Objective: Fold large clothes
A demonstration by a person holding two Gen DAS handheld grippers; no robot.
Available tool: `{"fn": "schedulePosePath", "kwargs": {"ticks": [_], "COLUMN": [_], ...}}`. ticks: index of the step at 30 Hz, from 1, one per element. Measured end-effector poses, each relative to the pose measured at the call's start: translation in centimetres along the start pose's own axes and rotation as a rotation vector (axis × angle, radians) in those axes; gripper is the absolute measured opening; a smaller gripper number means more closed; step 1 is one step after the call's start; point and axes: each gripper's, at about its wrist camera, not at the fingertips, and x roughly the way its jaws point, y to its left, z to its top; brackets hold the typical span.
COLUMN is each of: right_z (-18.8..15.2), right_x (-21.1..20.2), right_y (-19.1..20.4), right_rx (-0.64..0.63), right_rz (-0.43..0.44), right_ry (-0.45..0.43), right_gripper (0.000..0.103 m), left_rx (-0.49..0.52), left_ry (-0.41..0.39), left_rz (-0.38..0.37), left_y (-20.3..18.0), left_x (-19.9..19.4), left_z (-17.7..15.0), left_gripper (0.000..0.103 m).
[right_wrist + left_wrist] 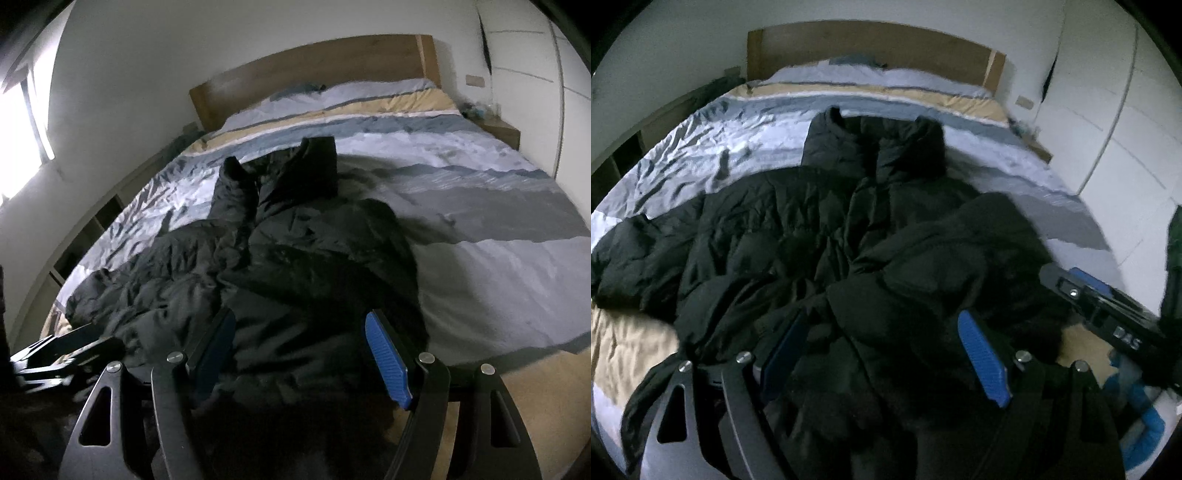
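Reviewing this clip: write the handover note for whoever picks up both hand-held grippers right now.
Left hand-held gripper: jaws apart over bunched jacket fabric; whether it grips is unclear.
Right hand-held gripper: jaws apart over the near hem, likewise unclear.
Black puffer jacket: lies front up on the striped bed cover, collar toward the headboard. Its right side is bunched inward; the left sleeve is spread out.
Done: jacket laid out.
Left: fold the sleeves in, then fold the body.

Both grippers (pixel 886 354) (pixel 301 354) tilt downward (jaws spread wide).
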Motion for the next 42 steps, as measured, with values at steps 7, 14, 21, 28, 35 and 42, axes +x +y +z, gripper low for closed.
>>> {"fn": "schedulePosePath", "kwargs": {"ticks": [7, 14, 21, 28, 35, 42], "right_z": [-1.9, -2.6, -2.7, -2.7, -3.9, -5.2], "right_x": [5.0, 5.8, 4.5, 1.6, 1.6, -3.2], "right_y": [-0.9, -2.8, -3.4, -1.7, -1.5, -0.3], "right_rx": [-0.026, -0.007, 0.002, -0.007, 0.015, 0.027], "right_rz": [0.005, -0.008, -0.138, -0.158, -0.188, -0.215], "right_ry": [0.048, 0.053, 0.067, 0.029, 0.079, 0.06], "right_gripper": [0.073, 0.073, 0.073, 0.076, 0.076, 0.076], "left_rx": [0.024, 0.058, 0.056, 0.033, 0.039, 0.024], "left_ry": [0.06, 0.037, 0.042, 0.036, -0.014, -0.088], "left_rz": [0.053, 0.058, 0.071, 0.063, 0.08, 0.081], "left_y": [1.5, 1.9, 2.6, 3.7, 4.7, 5.1], "left_x": [6.7, 7.0, 5.1, 2.6, -1.7, -7.5], "left_z": [-2.8, -3.8, -4.3, -5.1, -5.7, -6.7], "left_gripper": [0.084, 0.084, 0.084, 0.084, 0.084, 0.084]}}
